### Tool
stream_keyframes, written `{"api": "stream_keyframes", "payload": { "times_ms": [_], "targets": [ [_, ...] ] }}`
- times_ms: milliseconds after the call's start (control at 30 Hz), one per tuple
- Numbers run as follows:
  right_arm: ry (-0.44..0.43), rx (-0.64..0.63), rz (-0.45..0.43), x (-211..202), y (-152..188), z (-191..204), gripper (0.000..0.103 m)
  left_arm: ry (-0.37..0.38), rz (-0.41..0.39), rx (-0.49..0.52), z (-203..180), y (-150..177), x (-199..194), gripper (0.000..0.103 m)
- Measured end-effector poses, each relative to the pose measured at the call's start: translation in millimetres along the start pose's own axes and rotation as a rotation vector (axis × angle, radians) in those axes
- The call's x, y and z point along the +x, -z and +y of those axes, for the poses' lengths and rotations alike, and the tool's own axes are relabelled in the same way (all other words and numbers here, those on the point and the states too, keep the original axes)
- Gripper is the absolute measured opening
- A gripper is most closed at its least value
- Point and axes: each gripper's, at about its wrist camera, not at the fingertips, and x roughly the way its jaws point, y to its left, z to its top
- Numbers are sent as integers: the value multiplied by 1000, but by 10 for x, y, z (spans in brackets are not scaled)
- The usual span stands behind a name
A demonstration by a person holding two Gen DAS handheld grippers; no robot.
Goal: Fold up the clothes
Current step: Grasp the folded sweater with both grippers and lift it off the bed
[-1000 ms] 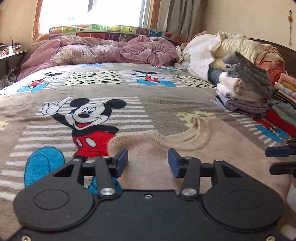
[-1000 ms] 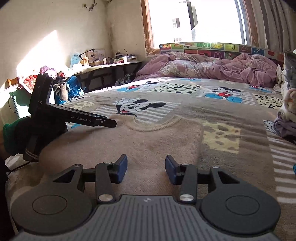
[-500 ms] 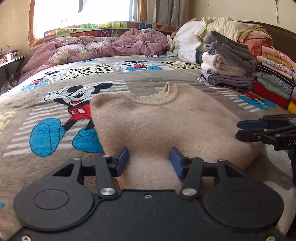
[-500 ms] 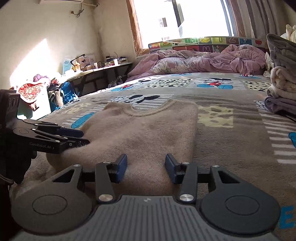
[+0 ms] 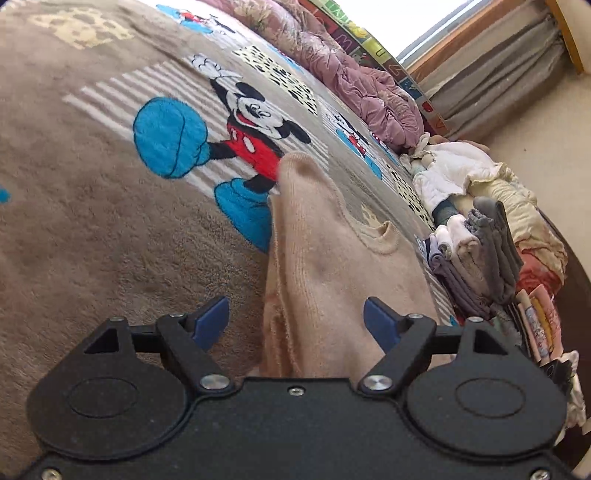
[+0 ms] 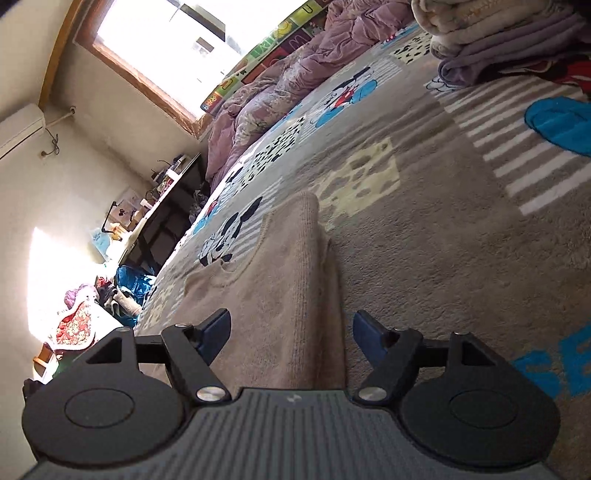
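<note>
With both tools rolled sideways, your left gripper gapes wide astride the beige sweater's folded left edge; your right gripper spreads wide over its right edge, sweater flat on the Mickey Mouse blanket.

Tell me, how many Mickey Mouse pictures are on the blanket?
3 show in the left wrist view: a big Mickey beside the beige sweater, a smaller one past it, and one at the top edge. The sweater or clothes piles may hide more.

Beige sweater, blue-tipped tongs
</note>
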Motion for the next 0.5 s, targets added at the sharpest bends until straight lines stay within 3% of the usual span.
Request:
{"api": "stream_keyframes", "payload": {
  "times_ms": [167,267,400,467,500],
  "targets": [
    [-14,48,67,392,-77,-117,74,33,36,-45,5,-132,255,78],
    [-30,27,77,554,-136,-96,74,43,51,-43,-44,-183,420,65],
    [-53,3,105,725,-178,-48,73,77,78,-44,-81,-243,612,59],
    [-72,0,119,756,-184,-55,66,97,90,-48,-86,-267,686,52],
    [-96,22,118,747,-179,-80,57,113,91,-56,-53,-265,668,46]
  ]
}}
